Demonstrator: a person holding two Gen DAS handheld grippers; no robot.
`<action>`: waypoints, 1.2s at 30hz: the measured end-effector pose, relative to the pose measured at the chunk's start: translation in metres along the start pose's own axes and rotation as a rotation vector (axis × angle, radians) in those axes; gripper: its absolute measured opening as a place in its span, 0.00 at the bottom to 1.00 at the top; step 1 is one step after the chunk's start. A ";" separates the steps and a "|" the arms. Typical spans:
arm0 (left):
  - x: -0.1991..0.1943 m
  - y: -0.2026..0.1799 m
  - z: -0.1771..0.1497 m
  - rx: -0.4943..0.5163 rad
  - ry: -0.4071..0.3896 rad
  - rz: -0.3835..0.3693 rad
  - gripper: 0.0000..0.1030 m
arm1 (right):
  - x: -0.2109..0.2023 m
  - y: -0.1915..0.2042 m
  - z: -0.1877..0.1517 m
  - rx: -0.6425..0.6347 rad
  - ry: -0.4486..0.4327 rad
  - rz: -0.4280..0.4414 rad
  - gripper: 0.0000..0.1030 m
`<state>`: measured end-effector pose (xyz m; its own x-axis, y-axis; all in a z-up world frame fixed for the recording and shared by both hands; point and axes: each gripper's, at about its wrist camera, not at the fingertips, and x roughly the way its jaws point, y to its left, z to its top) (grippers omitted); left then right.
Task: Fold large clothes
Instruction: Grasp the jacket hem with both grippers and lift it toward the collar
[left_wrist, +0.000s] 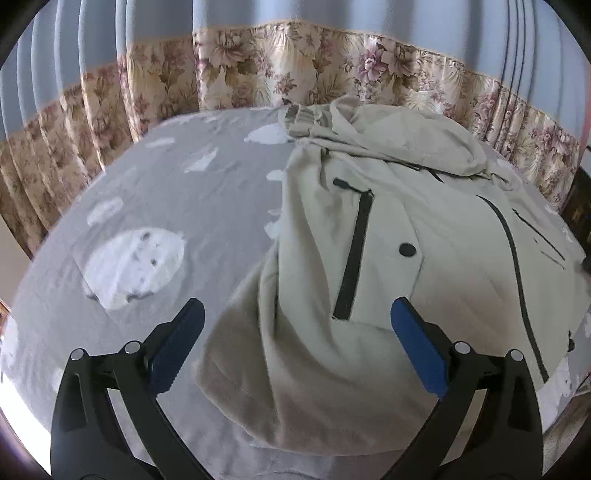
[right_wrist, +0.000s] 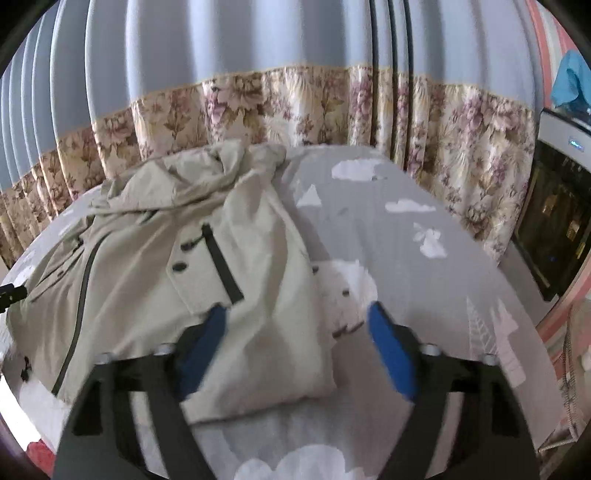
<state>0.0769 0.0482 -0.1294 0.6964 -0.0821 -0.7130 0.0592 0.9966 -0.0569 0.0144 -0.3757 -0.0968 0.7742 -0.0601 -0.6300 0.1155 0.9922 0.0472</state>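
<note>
Left gripper (left_wrist: 297, 314): blue-padded black jaws spread wide, empty.
Right gripper (right_wrist: 297, 314): jaws apart, gripping nothing.
Jacket: pale beige hooded jacket (left_wrist: 388, 240) with black zips, lying on grey cloud-print bedsheet (left_wrist: 166, 192).
Behind: blue floral-bordered curtain (left_wrist: 258, 74).

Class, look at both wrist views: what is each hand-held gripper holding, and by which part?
Nothing. The left hand-held gripper and right hand-held gripper both stand open above the beige hooded jacket, with no fabric pinched.
</note>
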 end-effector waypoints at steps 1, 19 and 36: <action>0.001 0.002 -0.002 -0.014 0.003 -0.023 0.97 | 0.003 -0.002 -0.002 0.004 0.021 0.010 0.60; 0.003 -0.006 -0.003 0.004 0.072 -0.107 0.18 | -0.009 0.012 -0.015 0.099 -0.004 0.169 0.04; -0.087 0.039 0.069 -0.121 -0.077 -0.368 0.03 | -0.088 0.017 0.081 0.044 -0.250 0.306 0.04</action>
<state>0.0676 0.0945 -0.0215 0.6961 -0.4297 -0.5753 0.2336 0.8931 -0.3844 -0.0012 -0.3619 0.0221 0.9039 0.2075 -0.3740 -0.1219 0.9631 0.2399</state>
